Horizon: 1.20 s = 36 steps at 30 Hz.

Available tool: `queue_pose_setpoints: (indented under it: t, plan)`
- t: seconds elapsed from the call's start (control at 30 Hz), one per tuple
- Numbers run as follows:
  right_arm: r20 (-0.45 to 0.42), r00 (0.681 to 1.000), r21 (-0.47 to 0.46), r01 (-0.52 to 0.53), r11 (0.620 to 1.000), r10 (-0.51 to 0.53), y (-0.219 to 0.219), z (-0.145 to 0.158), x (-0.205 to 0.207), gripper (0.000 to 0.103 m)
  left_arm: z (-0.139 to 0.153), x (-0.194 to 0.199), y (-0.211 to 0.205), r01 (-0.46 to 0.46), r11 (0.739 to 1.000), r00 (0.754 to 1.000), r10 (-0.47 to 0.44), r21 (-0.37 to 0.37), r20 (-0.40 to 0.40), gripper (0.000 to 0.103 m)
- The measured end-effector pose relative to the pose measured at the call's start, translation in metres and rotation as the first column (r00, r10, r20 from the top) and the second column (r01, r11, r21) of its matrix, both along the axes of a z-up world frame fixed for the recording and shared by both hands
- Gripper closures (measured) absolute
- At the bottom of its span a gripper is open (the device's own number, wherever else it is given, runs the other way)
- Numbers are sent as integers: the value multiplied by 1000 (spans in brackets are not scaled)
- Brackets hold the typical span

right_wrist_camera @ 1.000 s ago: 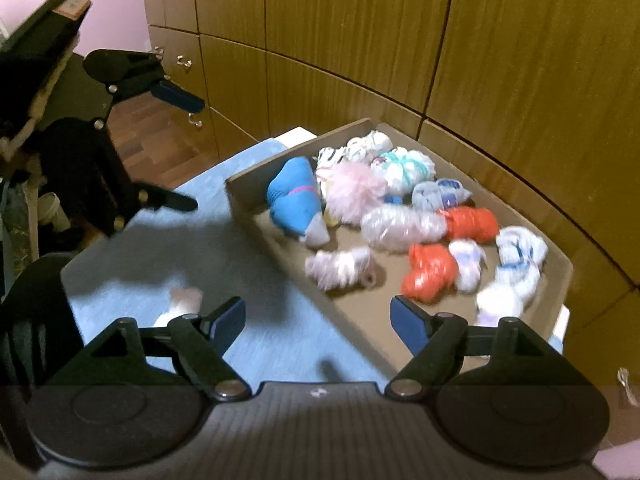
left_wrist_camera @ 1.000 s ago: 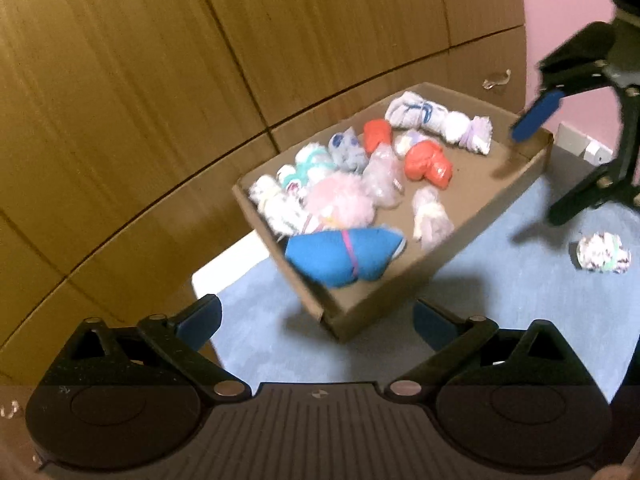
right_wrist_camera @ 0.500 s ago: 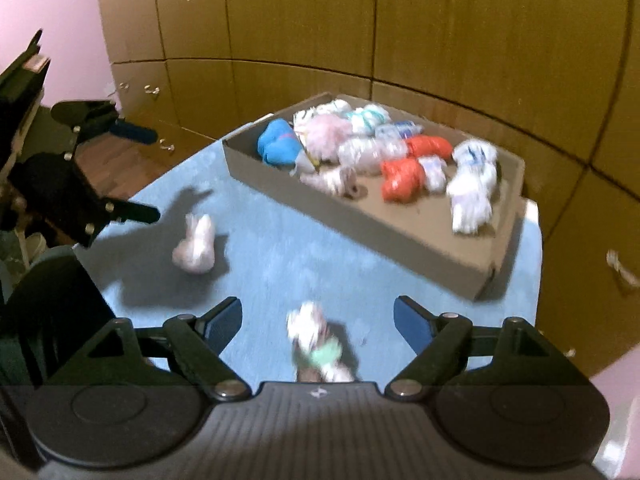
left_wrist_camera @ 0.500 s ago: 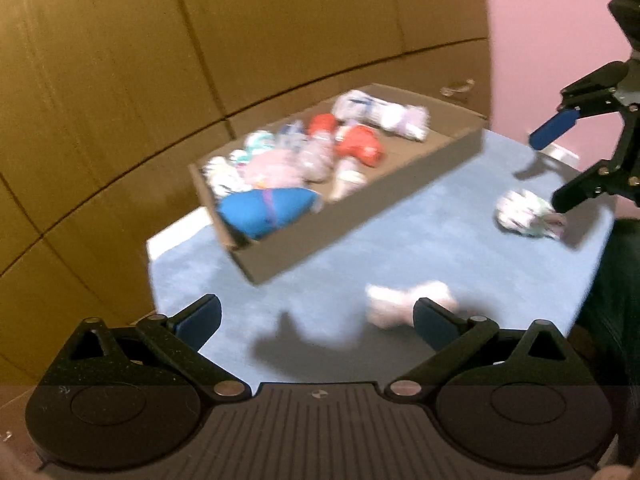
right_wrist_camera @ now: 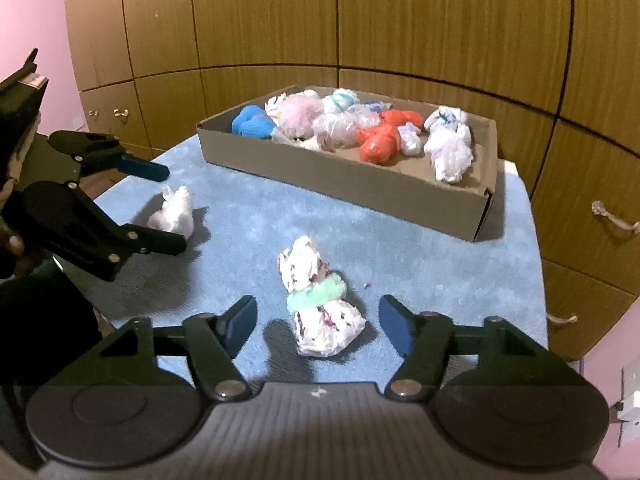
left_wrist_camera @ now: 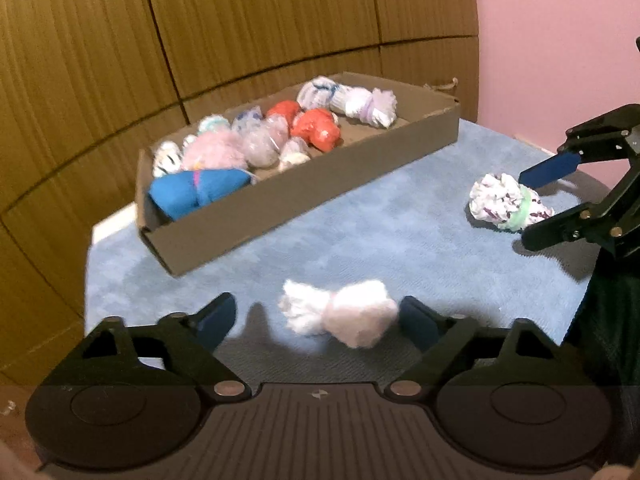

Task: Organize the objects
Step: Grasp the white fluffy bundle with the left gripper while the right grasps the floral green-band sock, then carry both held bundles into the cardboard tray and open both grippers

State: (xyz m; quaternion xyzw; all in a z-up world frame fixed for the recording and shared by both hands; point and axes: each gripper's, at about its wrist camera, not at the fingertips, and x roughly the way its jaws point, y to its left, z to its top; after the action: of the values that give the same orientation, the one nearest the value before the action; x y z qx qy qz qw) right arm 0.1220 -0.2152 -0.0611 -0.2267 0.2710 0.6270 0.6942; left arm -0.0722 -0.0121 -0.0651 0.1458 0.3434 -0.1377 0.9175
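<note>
Two sets of tongs hang released above the blue desk (right_wrist_camera: 440,264). Left tongs (left_wrist_camera: 316,320) straddle a pale pink bundle (left_wrist_camera: 344,314); right tongs (right_wrist_camera: 316,322) straddle a white purple-flecked bundle with a green band (right_wrist_camera: 320,304). Neither bundle is gripped. Farther back, a cardboard box (right_wrist_camera: 340,176) holds many more bundles.

Brown wooden cabinet doors (right_wrist_camera: 360,20) fill the background, metal handles (right_wrist_camera: 616,220) showing on the panels at their right. A pink wall (left_wrist_camera: 560,40) meets the cabinets, with a white socket (right_wrist_camera: 632,410) low beside them.
</note>
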Motion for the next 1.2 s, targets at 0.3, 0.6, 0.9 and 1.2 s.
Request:
queue_pose_setpoints:
  t: [0.3,0.6,0.9,1.2]
  plan:
    - [-34,999,16,-9,1000,10,-2,-5,7,68,0,4,-2,-42,994,999,40,-99,-30,48]
    - [-52,999,48,9,999,-7,-13,4,17,70,14,2,2,-79,990,997,77,-121,-24,50]
    - [-36,999,91,35,995,-32,-18,43,46,70,59,25,-7,-100,990,995,97,-104,-35,50]
    - [46,999,105,-18,994,14,8,98,78,70,101,77,-44,-96,993,995,93,-75,-38,50]
